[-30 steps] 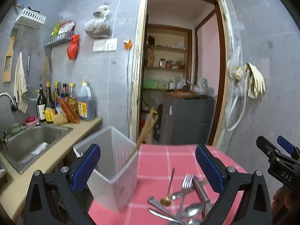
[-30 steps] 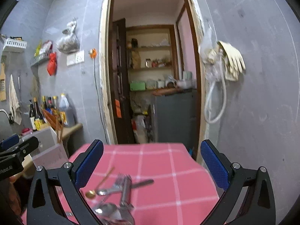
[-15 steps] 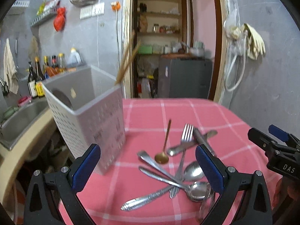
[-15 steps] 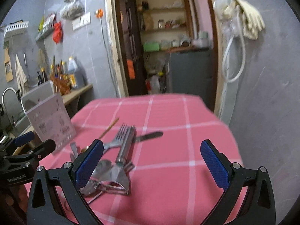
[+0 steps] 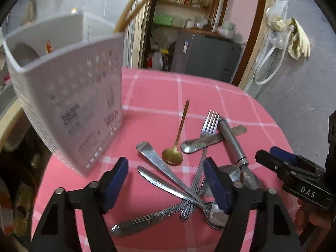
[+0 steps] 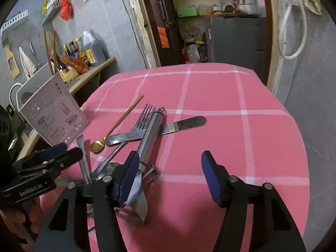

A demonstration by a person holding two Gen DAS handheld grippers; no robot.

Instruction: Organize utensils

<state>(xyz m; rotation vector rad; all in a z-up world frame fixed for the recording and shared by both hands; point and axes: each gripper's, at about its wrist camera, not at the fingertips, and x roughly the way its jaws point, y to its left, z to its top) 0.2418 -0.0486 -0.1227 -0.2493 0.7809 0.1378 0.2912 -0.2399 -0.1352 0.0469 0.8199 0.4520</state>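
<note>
A pile of steel cutlery lies on the pink checked cloth (image 5: 159, 96): a fork (image 5: 206, 132), a butter knife (image 6: 180, 125), several spoons (image 5: 168, 184) and a round-handled steel tool (image 6: 150, 134). A small gold spoon (image 5: 177, 140) lies beside them. The white perforated holder (image 5: 69, 105) stands at the left with chopsticks (image 5: 138, 4) in it. My left gripper (image 5: 166, 183) hangs over the spoon handles, jaws closing, pads not touching them. My right gripper (image 6: 170, 178) is closing over bare cloth, its left finger (image 6: 128, 176) beside the steel tool's blade.
The table's far edge faces an open doorway with a grey cabinet (image 6: 237, 42) behind it. A counter with bottles (image 6: 88, 50) and a sink runs along the left. A grey wall with hanging rubber gloves (image 5: 296, 37) closes the right side.
Both grippers have tipped downward and sunk toward the cutlery pile, which now fills the lower views. Both pairs of jaws stand narrower than before.
</note>
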